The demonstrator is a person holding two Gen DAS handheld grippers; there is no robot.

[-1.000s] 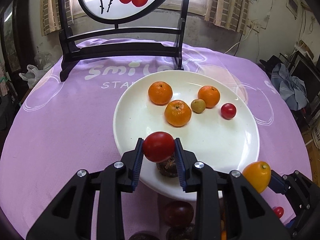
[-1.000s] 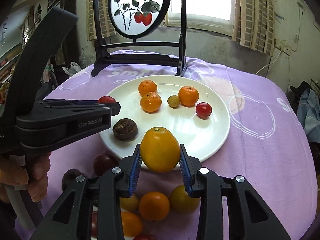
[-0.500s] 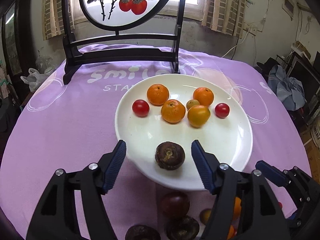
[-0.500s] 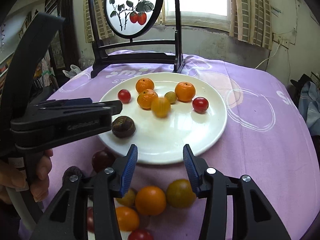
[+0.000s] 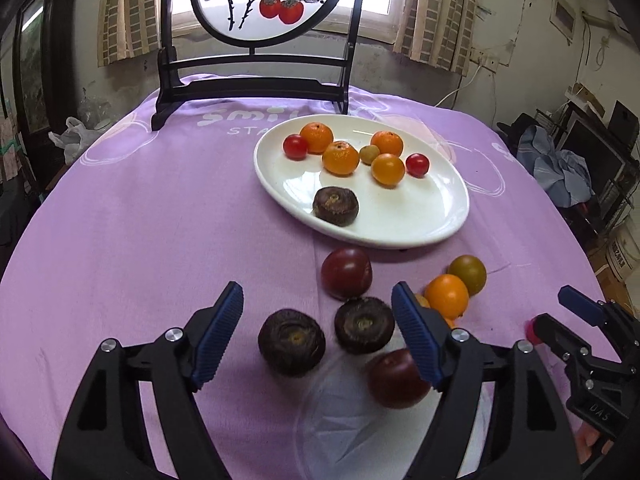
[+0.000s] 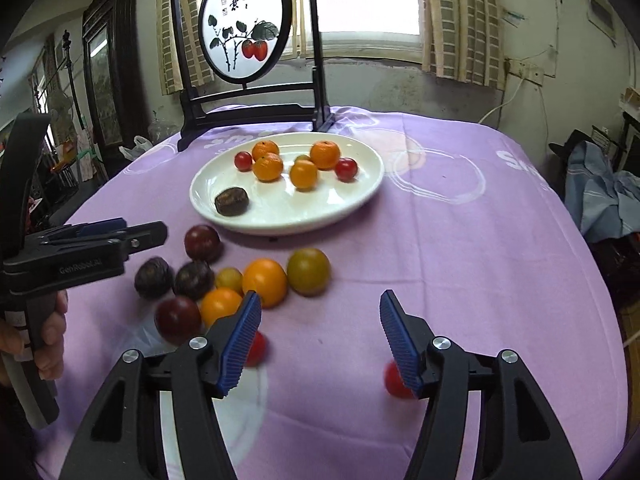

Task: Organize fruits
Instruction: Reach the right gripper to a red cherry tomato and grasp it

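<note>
**Now empty-handed, both grippers back at the loose pile**

My left gripper (image 5: 318,340) has just been opening and its jaws stand apart with nothing pressed between them; a second ago it was clamped on a small red tomato (image 5: 295,146), which now lies at the far left of the fruit on the white plate (image 5: 440,216). My right gripper (image 6: 320,338) has likewise just been opening and is bare; the yellow-orange fruit (image 6: 304,174) it carried sits among the oranges on the plate.

Both tools have pulled back from the plate to the loose fruit on the purple cloth (image 5: 140,220). Two dark wrinkled fruits (image 5: 291,347) lie between my left jaws, untouched. By my right jaws lie two small red tomatoes (image 6: 394,378), one behind each finger.

I judge two deliveries done and the next pick beginning; many fruits remain off the plate.
</note>
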